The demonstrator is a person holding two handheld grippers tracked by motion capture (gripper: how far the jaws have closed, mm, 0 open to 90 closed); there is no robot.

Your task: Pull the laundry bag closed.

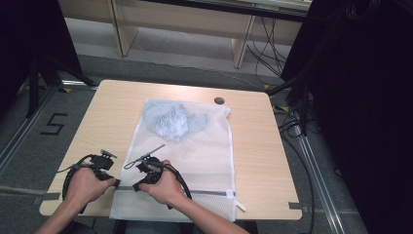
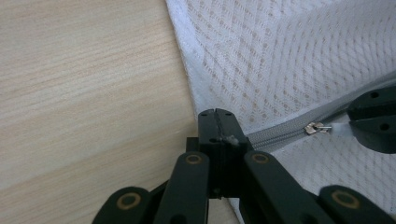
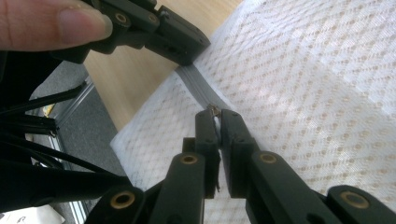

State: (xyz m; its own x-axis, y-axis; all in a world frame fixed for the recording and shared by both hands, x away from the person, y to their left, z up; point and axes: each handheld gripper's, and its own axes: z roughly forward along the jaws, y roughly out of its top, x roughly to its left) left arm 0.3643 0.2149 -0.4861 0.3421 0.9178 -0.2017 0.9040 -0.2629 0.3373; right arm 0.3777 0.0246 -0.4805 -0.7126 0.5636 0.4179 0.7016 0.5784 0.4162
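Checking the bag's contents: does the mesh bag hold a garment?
Yes, a pale blue garment lies bunched inside the mesh bag, at its far end.

White mesh bag, grey zipper, pale wood table.

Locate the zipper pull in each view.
High view: hidden under the right hand-held gripper at the mesh bag's near edge.
Left gripper view: zipper pull at right, mid-height.
Right gripper view: centre, at the jaw tips.
Shared landmark: the grey zipper.

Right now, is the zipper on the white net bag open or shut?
Shut, as far as visible: the zipper teeth look joined along the mesh bag, with its slider near the left end.
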